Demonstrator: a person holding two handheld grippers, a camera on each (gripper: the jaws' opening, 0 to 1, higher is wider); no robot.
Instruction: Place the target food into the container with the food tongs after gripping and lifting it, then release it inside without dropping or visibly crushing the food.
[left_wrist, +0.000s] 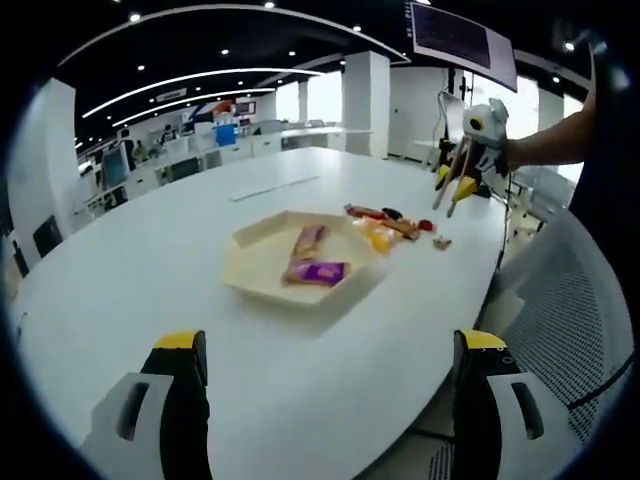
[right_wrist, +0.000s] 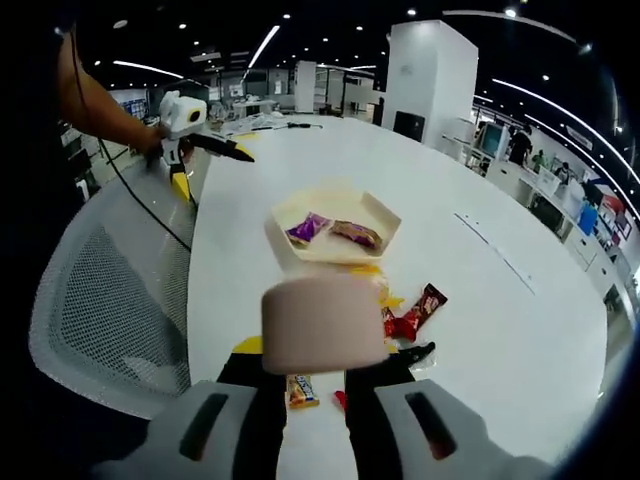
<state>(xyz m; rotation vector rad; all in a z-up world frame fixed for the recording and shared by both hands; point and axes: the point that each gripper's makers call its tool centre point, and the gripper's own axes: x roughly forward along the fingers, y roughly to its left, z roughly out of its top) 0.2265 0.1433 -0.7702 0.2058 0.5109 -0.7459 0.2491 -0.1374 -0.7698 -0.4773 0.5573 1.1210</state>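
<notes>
A broad white counter (right_wrist: 500, 330) fills a bright open-plan office with ceiling spots and a white pillar. Nearest in the right gripper view, the right gripper (right_wrist: 310, 395) is clenched on what look like the food tongs, which pinch a pale pinkish block of food (right_wrist: 322, 322), soft-looking, with rounded corners, raised above the loose snack wrappers (right_wrist: 415, 312). Beyond them sits the cream, angular container (right_wrist: 335, 232), already holding two wrapped snacks. My judgement: carry the block level over the rim, lower it inside, and ease the squeeze gently so it neither drops nor dents. In the left gripper view the left gripper (left_wrist: 330, 385) is released, jaws wide apart, near the counter's edge.
</notes>
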